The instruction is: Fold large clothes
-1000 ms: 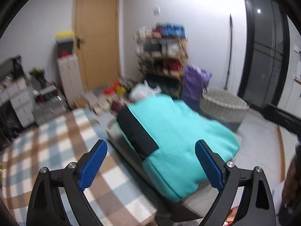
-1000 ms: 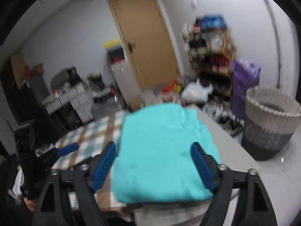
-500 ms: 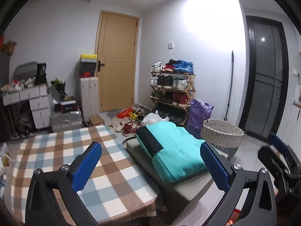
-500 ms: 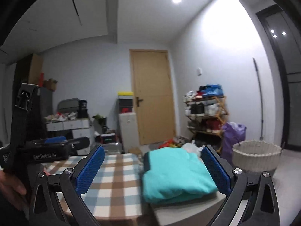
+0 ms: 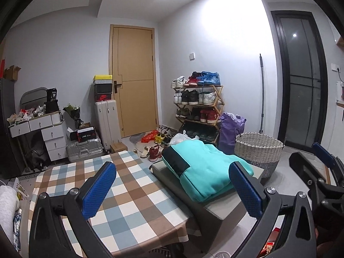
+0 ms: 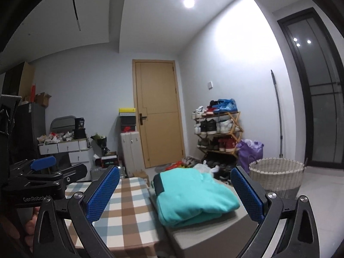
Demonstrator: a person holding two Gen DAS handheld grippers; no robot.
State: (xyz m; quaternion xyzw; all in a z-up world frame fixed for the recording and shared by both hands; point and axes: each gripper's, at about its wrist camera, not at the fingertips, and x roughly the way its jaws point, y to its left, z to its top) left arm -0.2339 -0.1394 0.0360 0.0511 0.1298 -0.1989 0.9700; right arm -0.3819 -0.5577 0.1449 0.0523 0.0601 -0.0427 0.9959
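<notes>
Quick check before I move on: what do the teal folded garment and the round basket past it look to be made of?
The teal garment looks like thick, matte fleece or sweatshirt knit: puffy rounded fold edges, no sheen, with a black panel at one end. The round basket seems woven from pale rope or wicker: a ribbed weave pattern shows, its lower band darker grey. Exact fibres cannot be told from here.

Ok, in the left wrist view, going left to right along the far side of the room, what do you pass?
White drawer unit → upright suitcase → wooden door → shoe rack → purple bag → wicker basket → dark glass door.
</notes>
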